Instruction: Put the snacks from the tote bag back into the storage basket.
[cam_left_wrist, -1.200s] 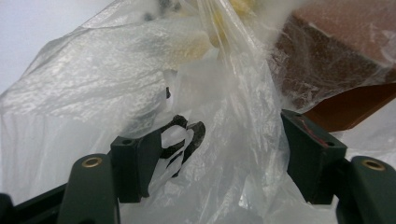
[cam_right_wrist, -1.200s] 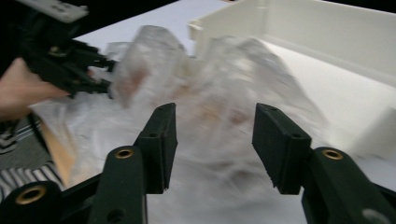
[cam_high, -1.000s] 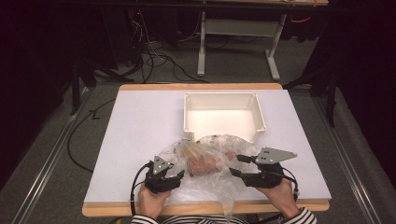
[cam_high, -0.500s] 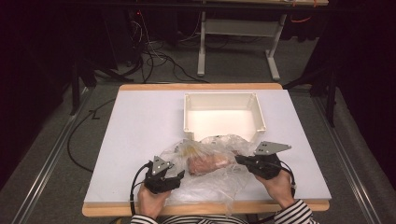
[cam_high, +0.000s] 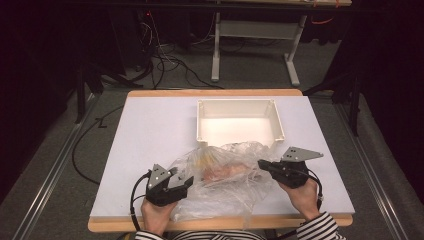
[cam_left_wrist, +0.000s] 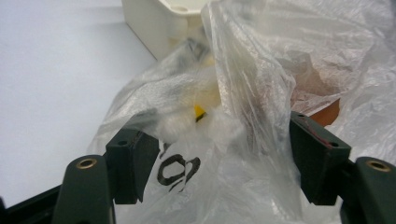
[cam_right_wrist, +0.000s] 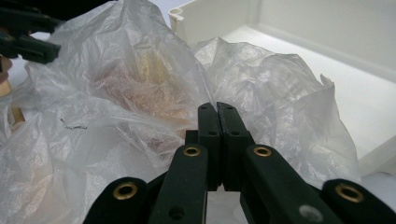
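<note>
A crumpled clear plastic bag (cam_high: 220, 192) with pinkish-brown contents (cam_high: 225, 171) lies on the white table (cam_high: 150, 135), just in front of a cream tray (cam_high: 239, 104). My left gripper (cam_high: 187, 181) is at the bag's left edge, open. In the left gripper view its jaws stand wide apart around a fold of the bag (cam_left_wrist: 243, 70), which carries black print (cam_left_wrist: 177, 168) and a yellow scrap (cam_left_wrist: 199, 111). My right gripper (cam_high: 261, 164) is at the bag's right side. Its jaws (cam_right_wrist: 217, 109) are pressed together on the bag's film (cam_right_wrist: 130, 79).
The tray (cam_right_wrist: 327, 28) is empty and open-topped, and its near wall touches the bag's back. The table's wooden front edge (cam_high: 220, 223) runs just below both hands. Cables (cam_high: 165, 65) and a desk frame (cam_high: 250, 30) stand on the floor beyond the table.
My right gripper has shifted a little away from the person, towards the tray, pulling the bag's right side with it. The left gripper has stayed put.
</note>
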